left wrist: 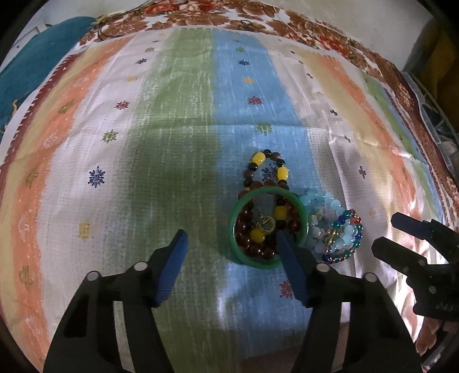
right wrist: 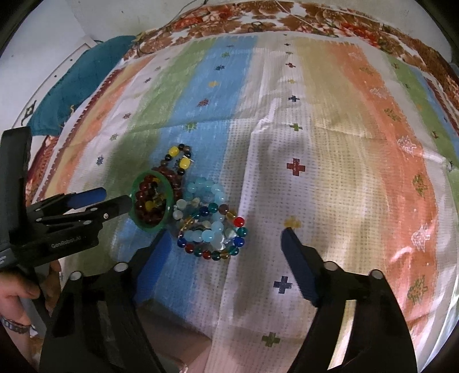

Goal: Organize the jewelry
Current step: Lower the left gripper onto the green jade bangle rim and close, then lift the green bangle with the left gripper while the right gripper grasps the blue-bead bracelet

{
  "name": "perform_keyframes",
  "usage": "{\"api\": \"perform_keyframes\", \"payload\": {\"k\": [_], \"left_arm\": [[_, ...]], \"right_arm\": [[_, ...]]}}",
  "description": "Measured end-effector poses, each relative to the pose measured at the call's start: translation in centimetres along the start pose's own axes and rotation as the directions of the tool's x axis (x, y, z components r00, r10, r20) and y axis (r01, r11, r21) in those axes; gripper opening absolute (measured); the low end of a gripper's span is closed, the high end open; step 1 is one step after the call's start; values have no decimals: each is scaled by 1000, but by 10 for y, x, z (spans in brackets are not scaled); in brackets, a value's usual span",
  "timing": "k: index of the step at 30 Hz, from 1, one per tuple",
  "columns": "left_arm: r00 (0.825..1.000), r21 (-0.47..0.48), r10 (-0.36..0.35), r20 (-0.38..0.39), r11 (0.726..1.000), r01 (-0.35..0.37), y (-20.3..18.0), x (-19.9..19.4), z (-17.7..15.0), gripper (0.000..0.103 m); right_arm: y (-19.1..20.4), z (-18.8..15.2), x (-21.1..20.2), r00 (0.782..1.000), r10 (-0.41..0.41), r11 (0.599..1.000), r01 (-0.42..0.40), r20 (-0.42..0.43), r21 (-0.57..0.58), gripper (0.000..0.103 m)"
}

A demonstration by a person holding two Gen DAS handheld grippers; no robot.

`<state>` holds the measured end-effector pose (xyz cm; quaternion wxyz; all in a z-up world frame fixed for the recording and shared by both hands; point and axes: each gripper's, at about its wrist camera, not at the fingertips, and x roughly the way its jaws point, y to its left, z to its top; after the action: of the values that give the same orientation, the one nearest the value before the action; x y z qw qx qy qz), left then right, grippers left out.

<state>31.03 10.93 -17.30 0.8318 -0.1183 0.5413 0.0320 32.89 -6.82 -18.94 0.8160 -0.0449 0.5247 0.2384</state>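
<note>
A pile of jewelry lies on the striped cloth [left wrist: 172, 143]. A green bangle [left wrist: 238, 249] rings dark red beads, yellow beads and a small gold earring [left wrist: 266, 223]. A brown and yellow bead bracelet [left wrist: 268, 167] lies just behind it. Light blue and multicoloured bead bracelets [left wrist: 341, 235] lie to its right. My left gripper [left wrist: 232, 235] is open, its right finger over the bangle's near right rim. My right gripper [right wrist: 226, 232] is open around the near side of the multicoloured bracelets [right wrist: 212, 232]. The bangle shows in the right wrist view [right wrist: 169, 189], with the left gripper [right wrist: 114, 199] beside it.
The striped cloth [right wrist: 344, 143] covers a floral bedspread [left wrist: 258, 17] on a bed. A teal cloth [left wrist: 37, 71] lies at the far left. A person's hand [right wrist: 14, 295] holds the left gripper's handle. The bed's right edge [left wrist: 424, 97] drops off.
</note>
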Motion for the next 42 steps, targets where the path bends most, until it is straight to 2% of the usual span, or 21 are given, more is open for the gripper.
{"api": "perform_keyframes", "payload": {"k": [3,4,7,11,12,13,15,23,25,32,33,42], "left_arm": [[1000,-5,4,-8,1000,-4,2,4,1,53],[1000,-11,7,-17,1000,-8,3,7,2,46],[999,-33,1,-52,999,-3,6,16,3,36],[998,-27,1,-57,1000,-3,7,21,2,35],[998,-29,-3,-55,1000,2,7,21,3,33],[999,-31,-7,-50,999,6,8,21,3,22],[999,-36,1,-37,999,-3,9,19,4,13],[999,-22,8,-39,1000,-9,9,25,3,14],[999,-20,10,-38,1000,-11,9,26,3,14],[999,18,40,-36,999,-39,4,34,0,8],[998,26,46,-33,999,-45,3,34,-1,8],[998,-7,54,10,999,-54,15,15,3,6]], "right_arm": [[-2,1,5,1000,-1,1000,1,-5,-1,67],[-3,2,6,1000,3,1000,-3,-6,2,64],[-6,6,10,1000,13,1000,-13,-10,16,56],[-3,8,13,1000,9,1000,-9,-9,-3,52],[-3,8,14,1000,7,1000,-7,-11,-7,48],[-3,9,17,1000,3,1000,-3,-15,-13,44],[-3,9,20,1000,1,1000,-1,-18,-22,40],[-6,10,33,999,17,1000,-18,-37,-18,35],[-5,10,34,999,28,999,-29,-38,-16,29],[-1,8,36,999,31,999,-32,-38,-31,19],[-2,9,36,999,30,999,-31,-38,-31,13],[-2,8,27,999,32,999,-32,-21,-41,10]]}}
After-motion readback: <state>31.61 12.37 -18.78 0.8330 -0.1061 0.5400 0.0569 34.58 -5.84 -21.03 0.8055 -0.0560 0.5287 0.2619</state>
